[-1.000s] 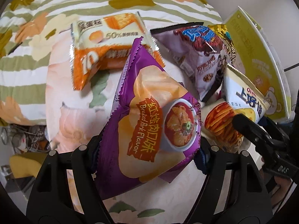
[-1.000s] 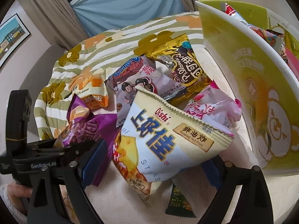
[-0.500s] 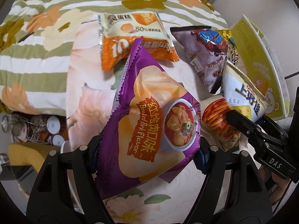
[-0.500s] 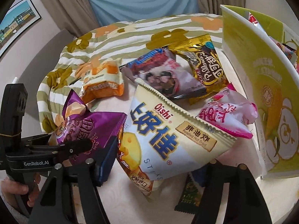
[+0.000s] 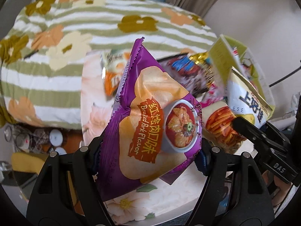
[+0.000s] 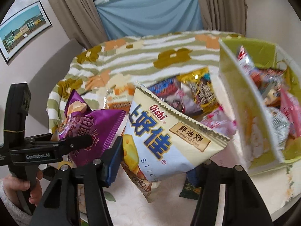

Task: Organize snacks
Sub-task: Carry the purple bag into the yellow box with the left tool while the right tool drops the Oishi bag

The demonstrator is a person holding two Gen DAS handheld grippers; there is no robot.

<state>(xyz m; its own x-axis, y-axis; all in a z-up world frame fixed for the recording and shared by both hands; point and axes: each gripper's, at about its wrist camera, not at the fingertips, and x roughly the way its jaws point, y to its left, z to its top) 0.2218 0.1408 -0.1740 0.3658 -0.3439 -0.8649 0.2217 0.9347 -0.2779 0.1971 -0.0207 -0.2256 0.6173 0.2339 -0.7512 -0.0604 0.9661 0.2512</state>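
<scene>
My left gripper (image 5: 148, 155) is shut on a purple braised-pork chip bag (image 5: 150, 124) and holds it up above the table. My right gripper (image 6: 156, 163) is shut on a cream and blue Oishi cheese-stick bag (image 6: 169, 137), also lifted. The purple bag (image 6: 90, 124) shows to the left in the right wrist view, and the Oishi bag (image 5: 246, 101) to the right in the left wrist view. A yellow-green snack box (image 6: 242, 101) with several packets inside stands at the right.
Loose packets lie on the floral tablecloth (image 6: 131, 207): an orange cracker pack (image 6: 118, 98), a purple-blue bag (image 6: 169, 92), a gold bag (image 6: 201, 88), a pink bag (image 6: 218, 120), a small dark green sachet (image 6: 190, 190). A striped flowered bed (image 5: 56, 66) lies behind.
Both grippers have risen and tilted back with their bags. The table and loose packets now sit lower and farther off, and the box's inside has come into the right wrist view.
</scene>
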